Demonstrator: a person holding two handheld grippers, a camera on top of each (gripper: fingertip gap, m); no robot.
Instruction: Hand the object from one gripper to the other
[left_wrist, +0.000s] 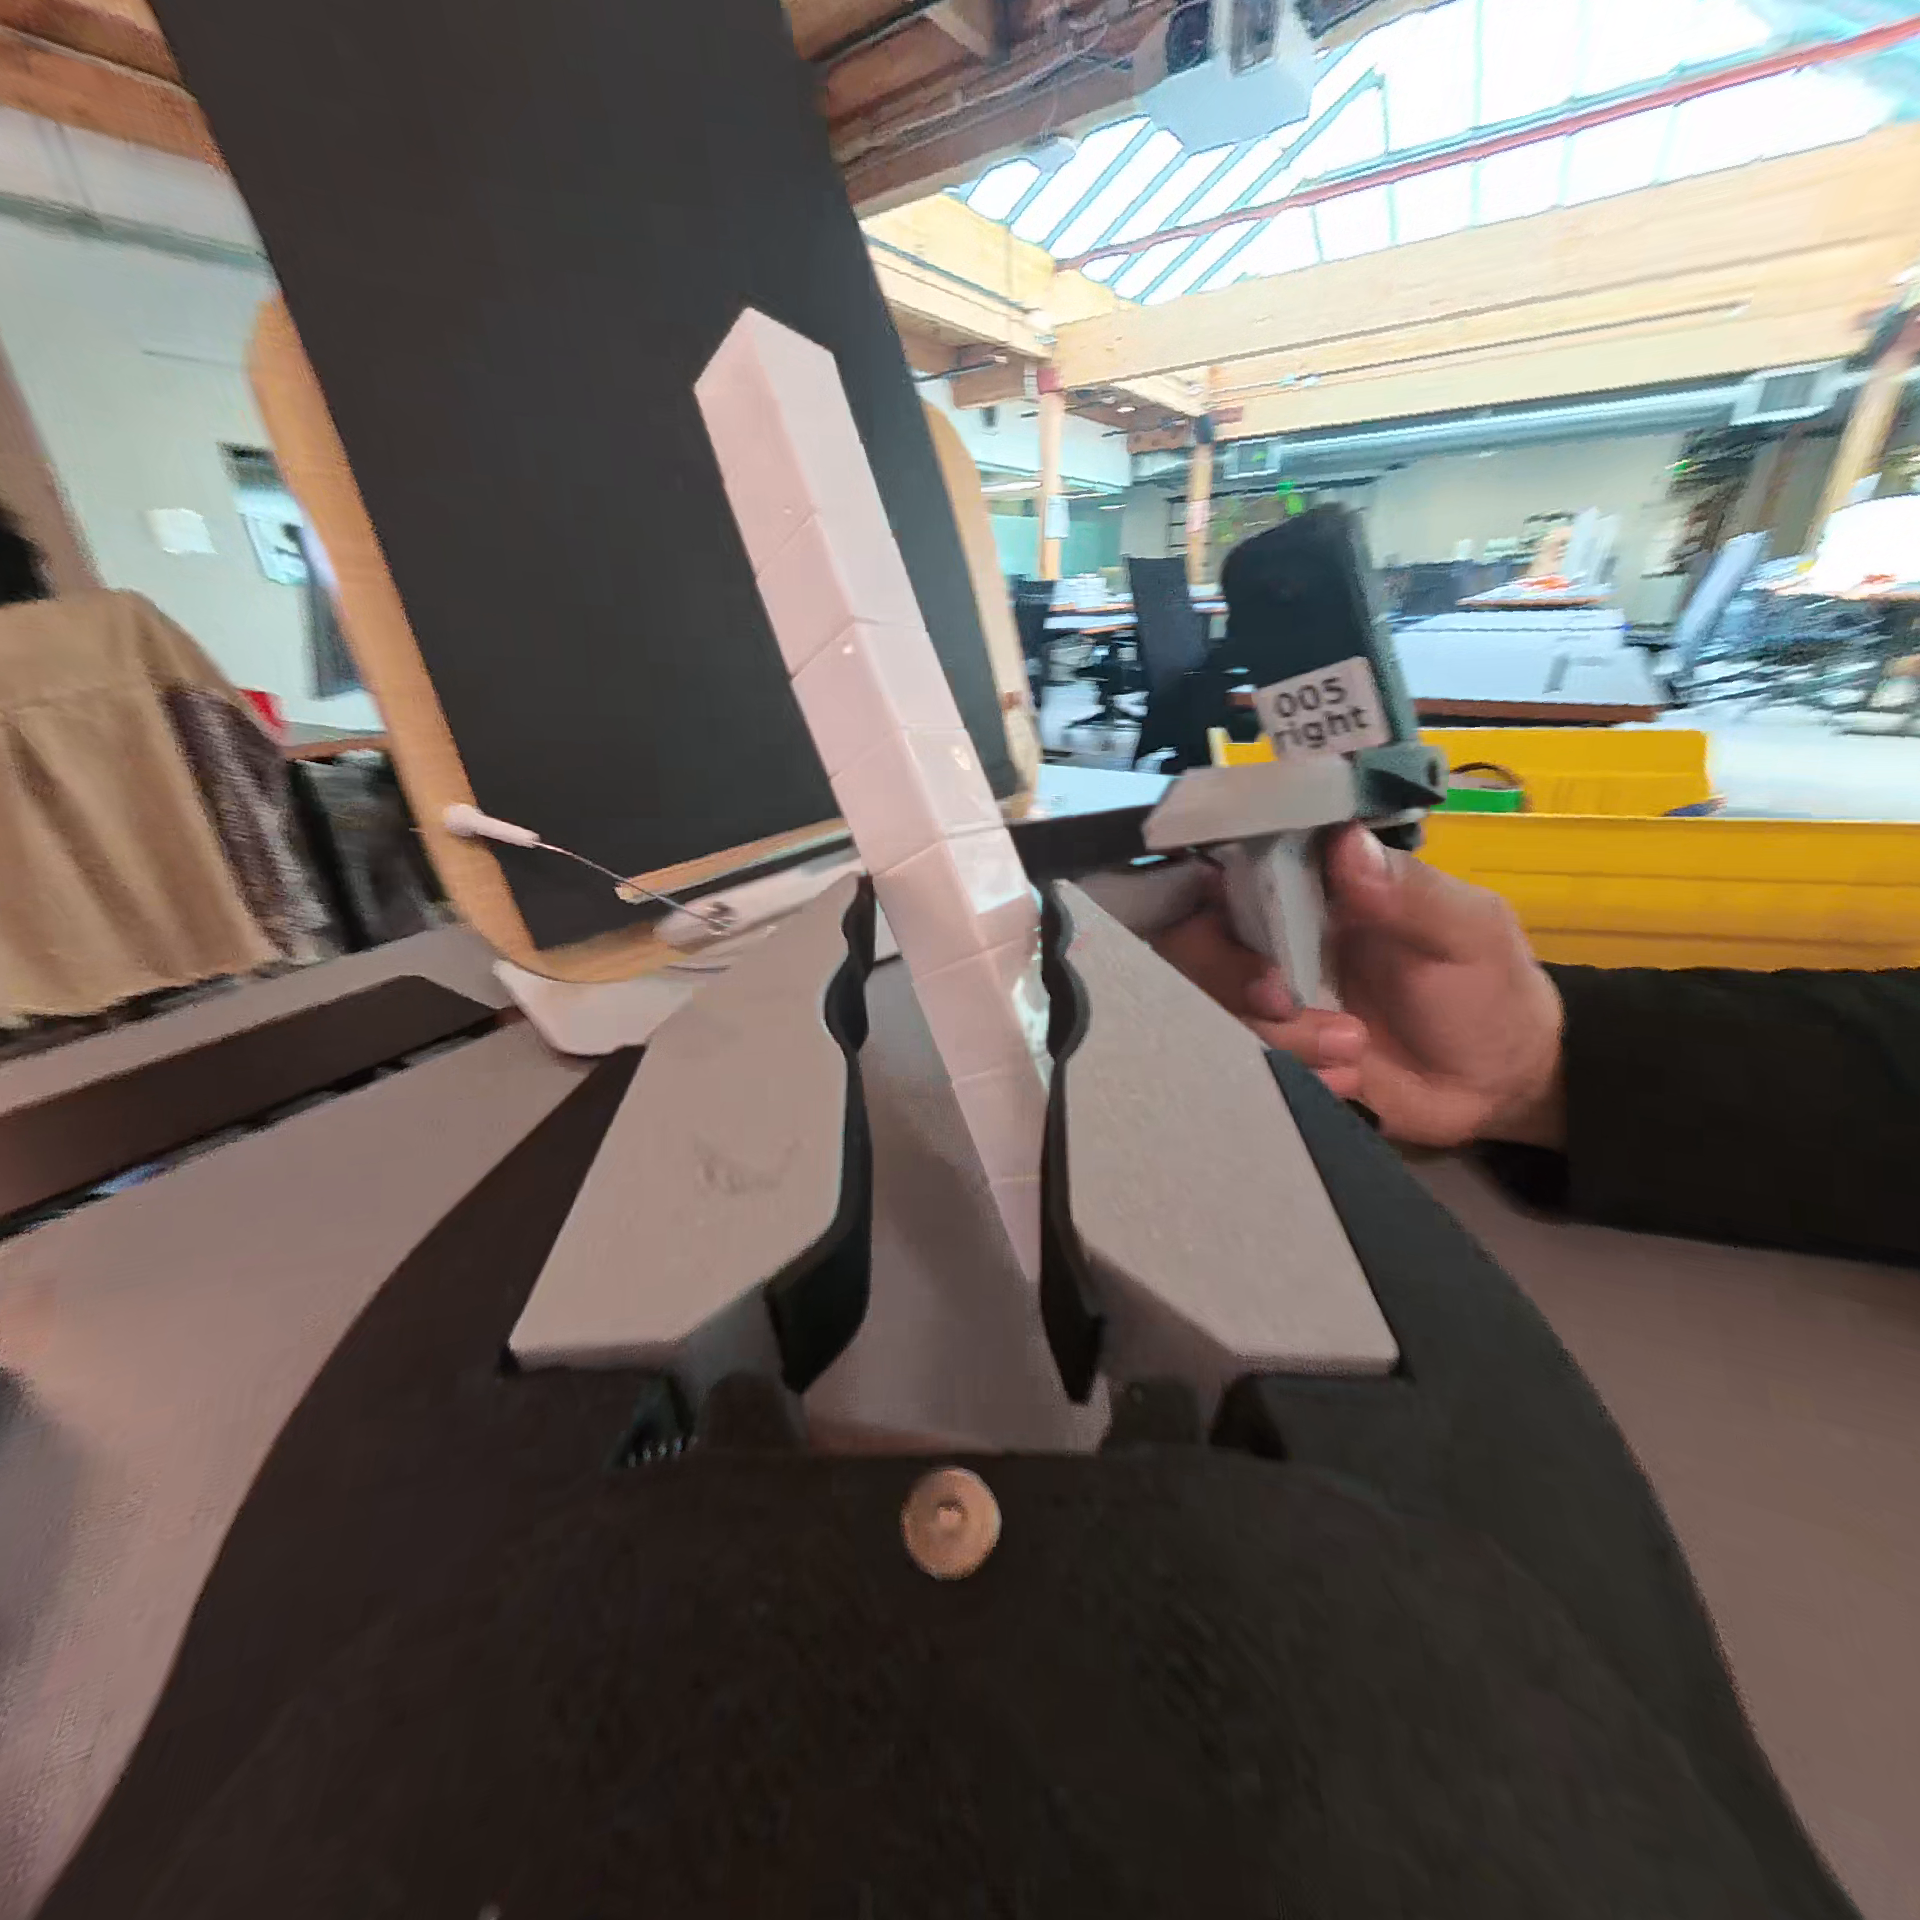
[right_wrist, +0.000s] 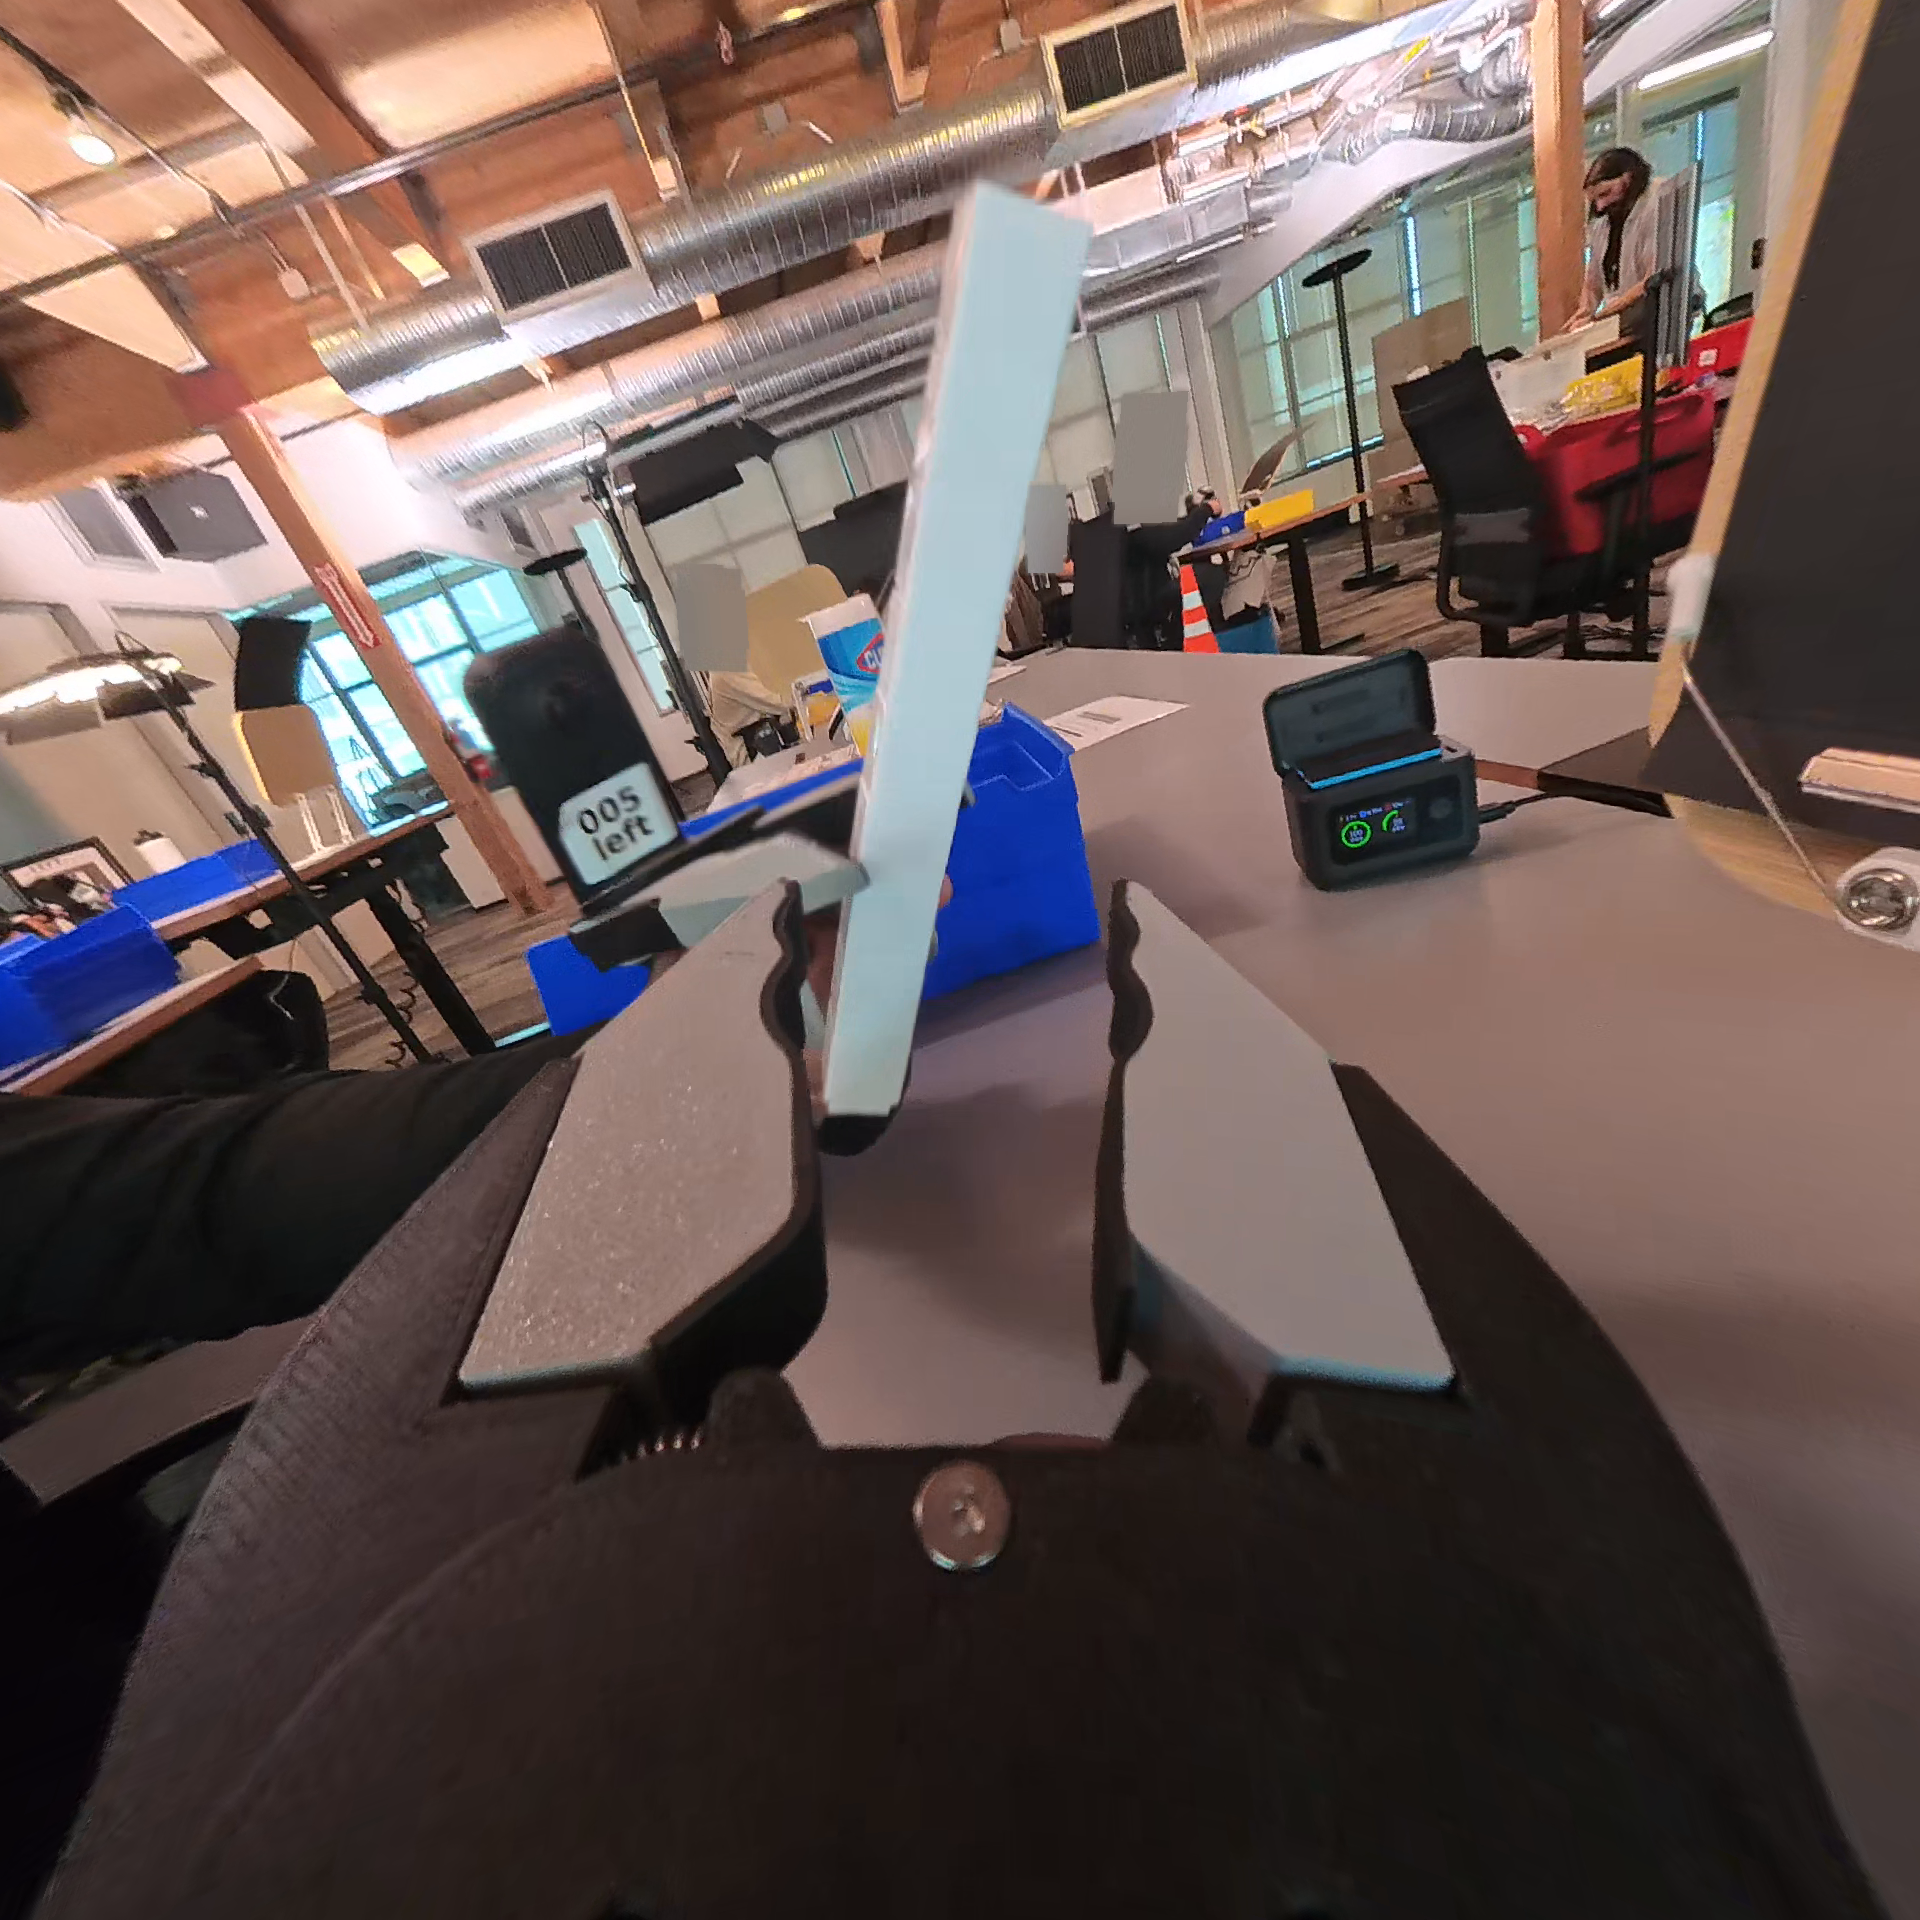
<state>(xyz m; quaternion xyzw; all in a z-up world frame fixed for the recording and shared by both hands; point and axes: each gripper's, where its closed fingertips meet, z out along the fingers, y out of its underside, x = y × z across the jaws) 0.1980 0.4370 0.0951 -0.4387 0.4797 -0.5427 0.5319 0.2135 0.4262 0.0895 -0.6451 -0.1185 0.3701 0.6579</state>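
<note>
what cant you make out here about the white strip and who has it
- Left wrist view: the lower end of the white strip is hidden between the left hand-held gripper fingers, so pad contact is unclear.
- Right wrist view: the left hand-held gripper's clamp on the strip is hidden behind the strip and the right hand-held gripper finger.
- Both views: motion blur smears the strip's surface detail.

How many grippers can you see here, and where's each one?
2. The left gripper is shut on the white bar, holding it tilted. The right gripper is open, its jaws either side of the bar's lower end.
</note>
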